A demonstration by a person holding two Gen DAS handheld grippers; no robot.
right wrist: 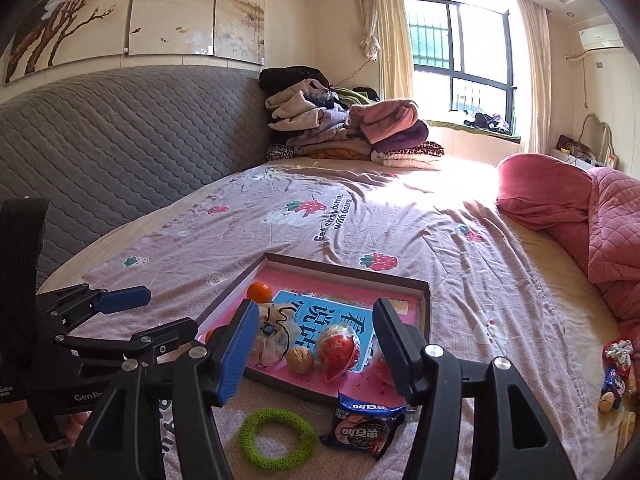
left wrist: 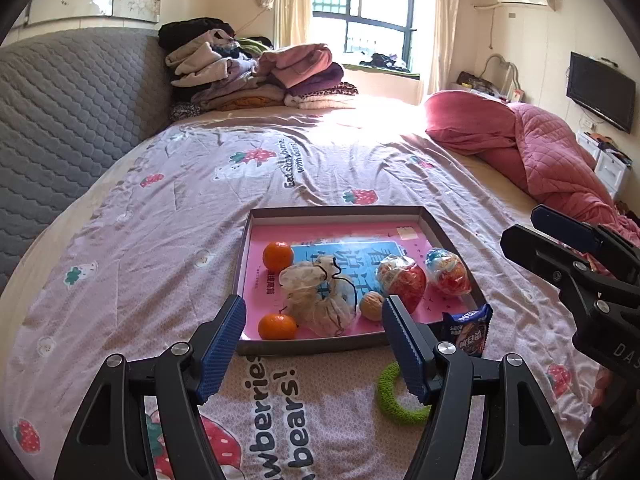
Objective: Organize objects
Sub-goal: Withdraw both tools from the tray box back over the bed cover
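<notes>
The box (left wrist: 452, 236) lies on the bed (left wrist: 168, 208) just ahead of both sets of fingers, holding two oranges (left wrist: 278, 256), a tied bag (left wrist: 320, 300), a walnut (left wrist: 372, 306) and two wrapped balls (left wrist: 402, 280). Outside it, nearer the fingers, lie a green ring (right wrist: 278, 434) and a snack packet (right wrist: 362, 424), the packet propped against the box's near wall. The left gripper (left wrist: 314, 350) has its fingers apart with nothing between them, and the ring sits just below its right finger. The right gripper (right wrist: 316, 356) also stands with fingers apart and empty, the packet under its right finger and the ring below its left. The step in hand looks like picking one of the two loose things and setting it in the box. For the ring, drop one finger through the hole and one outside, then pinch the band. For the packet, close on its crimped edge, lift clear of the wall, and release over bare pink floor, away from the balls, which may roll.
</notes>
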